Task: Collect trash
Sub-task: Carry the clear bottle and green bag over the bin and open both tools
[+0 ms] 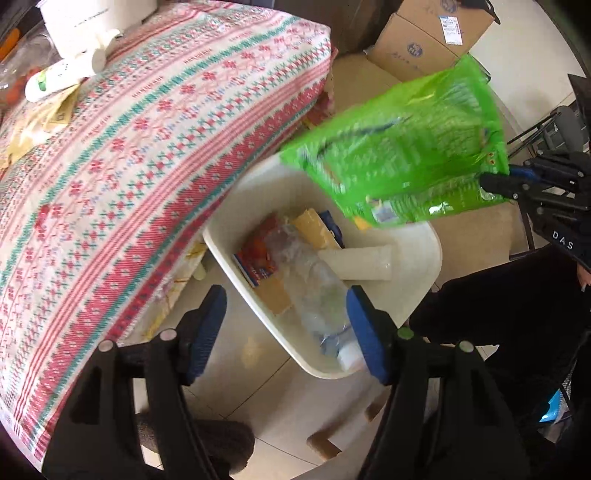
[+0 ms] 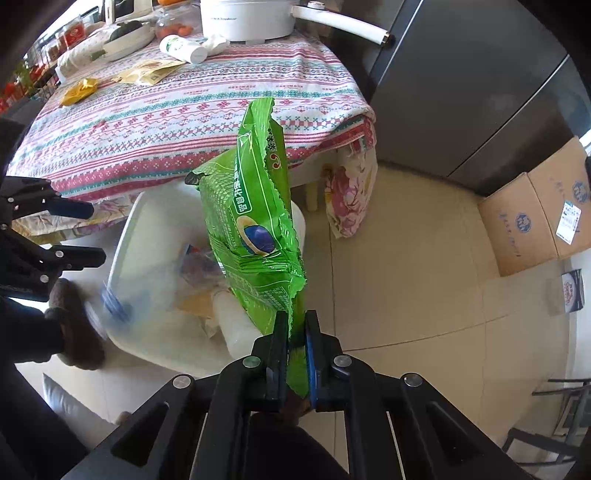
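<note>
My right gripper is shut on the edge of a green snack bag and holds it in the air over a white bin on the floor beside the table. In the left wrist view the green bag hangs above the bin, with the right gripper at its right edge. The bin holds a clear plastic bottle, a red wrapper, yellow wrappers and a white cup. My left gripper is open and empty just above the bin's near end.
The table with a patterned cloth carries a white pot, a white bottle and yellow wrappers. A cardboard box stands on the floor at the right. A dark cabinet stands behind.
</note>
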Demonstrator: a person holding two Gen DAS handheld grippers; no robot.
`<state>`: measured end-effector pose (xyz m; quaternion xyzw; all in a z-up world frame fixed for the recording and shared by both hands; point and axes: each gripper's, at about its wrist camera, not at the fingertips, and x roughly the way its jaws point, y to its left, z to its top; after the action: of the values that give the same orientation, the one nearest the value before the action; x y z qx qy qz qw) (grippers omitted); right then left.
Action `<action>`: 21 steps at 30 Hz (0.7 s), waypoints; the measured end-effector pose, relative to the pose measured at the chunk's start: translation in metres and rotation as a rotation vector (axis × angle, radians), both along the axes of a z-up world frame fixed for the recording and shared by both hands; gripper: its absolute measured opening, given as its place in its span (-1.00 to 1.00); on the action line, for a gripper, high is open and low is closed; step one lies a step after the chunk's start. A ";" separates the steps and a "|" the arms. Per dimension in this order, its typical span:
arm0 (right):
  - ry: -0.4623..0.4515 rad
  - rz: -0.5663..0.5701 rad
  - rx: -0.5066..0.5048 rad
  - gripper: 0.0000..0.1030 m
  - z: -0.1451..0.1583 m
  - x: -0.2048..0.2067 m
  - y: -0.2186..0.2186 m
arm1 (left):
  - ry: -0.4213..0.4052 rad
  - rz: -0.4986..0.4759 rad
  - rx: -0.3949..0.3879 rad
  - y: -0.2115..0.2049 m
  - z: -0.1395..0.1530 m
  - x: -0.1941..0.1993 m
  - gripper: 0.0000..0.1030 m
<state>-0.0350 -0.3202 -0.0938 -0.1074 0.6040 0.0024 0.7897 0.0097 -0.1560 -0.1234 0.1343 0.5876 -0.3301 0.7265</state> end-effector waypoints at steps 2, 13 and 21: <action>0.007 -0.012 0.032 -0.67 0.000 0.003 0.000 | -0.005 0.008 -0.002 0.004 0.002 -0.001 0.35; -0.066 0.014 0.070 0.12 0.024 0.018 0.025 | -0.041 0.074 -0.012 0.043 0.007 0.013 0.52; -0.121 0.038 0.089 0.36 0.041 0.047 0.047 | -0.132 0.161 -0.006 0.073 0.028 0.033 0.69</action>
<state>0.0121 -0.2731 -0.0529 -0.0834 0.5524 0.0377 0.8285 0.0431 -0.0831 -0.0954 0.1057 0.5462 -0.2629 0.7883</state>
